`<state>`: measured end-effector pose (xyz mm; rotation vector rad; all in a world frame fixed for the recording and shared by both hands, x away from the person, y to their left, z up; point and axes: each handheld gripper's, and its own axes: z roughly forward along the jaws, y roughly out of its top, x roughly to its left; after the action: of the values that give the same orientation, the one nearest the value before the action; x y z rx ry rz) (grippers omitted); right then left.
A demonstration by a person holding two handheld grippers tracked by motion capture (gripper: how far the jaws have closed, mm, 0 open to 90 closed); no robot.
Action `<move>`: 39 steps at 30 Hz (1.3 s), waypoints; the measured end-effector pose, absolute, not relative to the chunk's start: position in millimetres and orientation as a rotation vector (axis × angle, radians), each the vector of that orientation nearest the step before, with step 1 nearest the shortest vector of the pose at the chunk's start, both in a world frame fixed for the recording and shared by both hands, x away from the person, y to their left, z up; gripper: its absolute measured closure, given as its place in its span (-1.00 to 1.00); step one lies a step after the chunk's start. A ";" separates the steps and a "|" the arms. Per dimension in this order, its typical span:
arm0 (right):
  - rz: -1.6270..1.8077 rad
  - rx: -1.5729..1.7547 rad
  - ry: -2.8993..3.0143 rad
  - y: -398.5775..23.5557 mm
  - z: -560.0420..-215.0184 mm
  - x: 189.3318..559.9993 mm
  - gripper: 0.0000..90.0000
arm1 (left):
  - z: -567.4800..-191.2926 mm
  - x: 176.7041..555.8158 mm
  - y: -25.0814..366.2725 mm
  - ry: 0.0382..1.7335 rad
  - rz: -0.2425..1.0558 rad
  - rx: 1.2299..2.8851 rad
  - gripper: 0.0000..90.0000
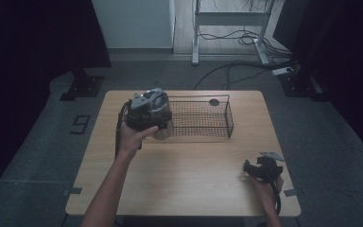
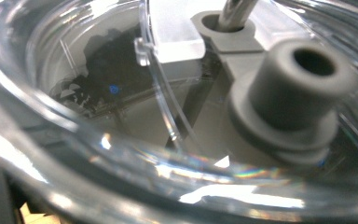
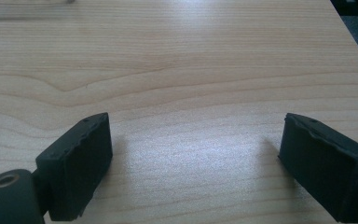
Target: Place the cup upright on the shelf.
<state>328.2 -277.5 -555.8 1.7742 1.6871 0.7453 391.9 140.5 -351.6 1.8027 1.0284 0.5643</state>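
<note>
From above: left gripper (image 1: 147,113) raised at the wire basket's (image 1: 229,118) left end, gripping a clear lid (image 1: 163,131); right gripper (image 1: 260,169) resting low near the table's (image 1: 189,179) right edge. Along the left gripper: lid (image 2: 121,116) pressed close, grey knob (image 2: 289,93) right; jaws hidden, grip unclear. Along the right gripper (image 3: 193,163): jaws spread wide over bare wood, holding nothing.
</note>
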 end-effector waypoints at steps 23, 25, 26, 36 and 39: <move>0.746 1.774 1.686 -277.5 -555.9 328.2 -0.80 | -344.9 417.5 142.8 1.072 0.575 1.787 -0.92; 0.746 1.774 1.686 -277.5 -555.9 328.2 -0.80 | -344.2 420.1 142.6 1.073 0.578 1.788 -0.92; 0.746 1.774 1.686 -277.5 -555.9 328.2 -0.80 | -344.2 421.3 142.8 1.073 0.577 1.788 -0.92; 0.746 1.774 1.686 -277.5 -555.9 328.2 -0.80 | -349.5 437.0 145.1 1.101 0.542 1.752 -0.92; 0.745 1.774 1.686 -277.5 -555.9 328.3 -0.80 | -350.2 440.2 145.0 1.099 0.542 1.746 -0.92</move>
<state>328.3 -277.5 -555.9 1.7738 1.6858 0.7455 440.2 145.0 -350.2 1.7462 1.0992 0.5425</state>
